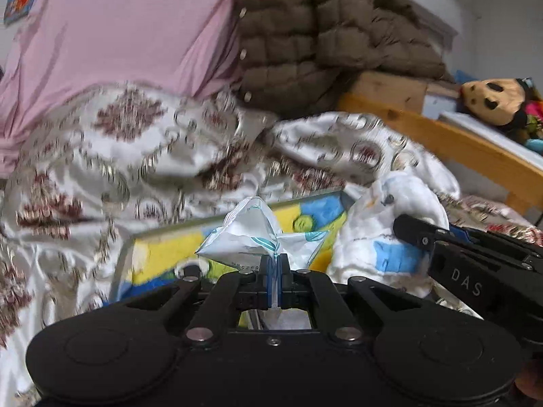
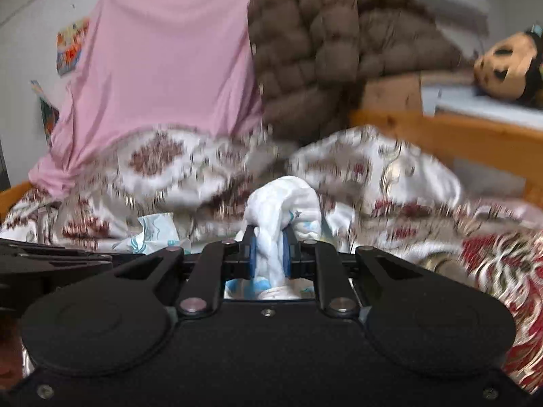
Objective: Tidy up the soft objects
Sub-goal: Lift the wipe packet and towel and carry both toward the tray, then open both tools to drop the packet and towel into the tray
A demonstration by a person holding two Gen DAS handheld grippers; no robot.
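Observation:
My left gripper is shut on a crumpled white plastic packet with teal print, held above a yellow and blue picture board. My right gripper is shut on a bunched white cloth with pale blue print, which bulges out above the blue pads. In the left wrist view the right gripper comes in from the right, with the white cloth next to the packet. In the right wrist view the packet shows low on the left.
A rumpled white bedspread with red-brown pattern covers the bed. Behind it hang a pink cloth and a brown quilted jacket. A wooden bed rail, a cardboard box and a tan plush toy are at the right.

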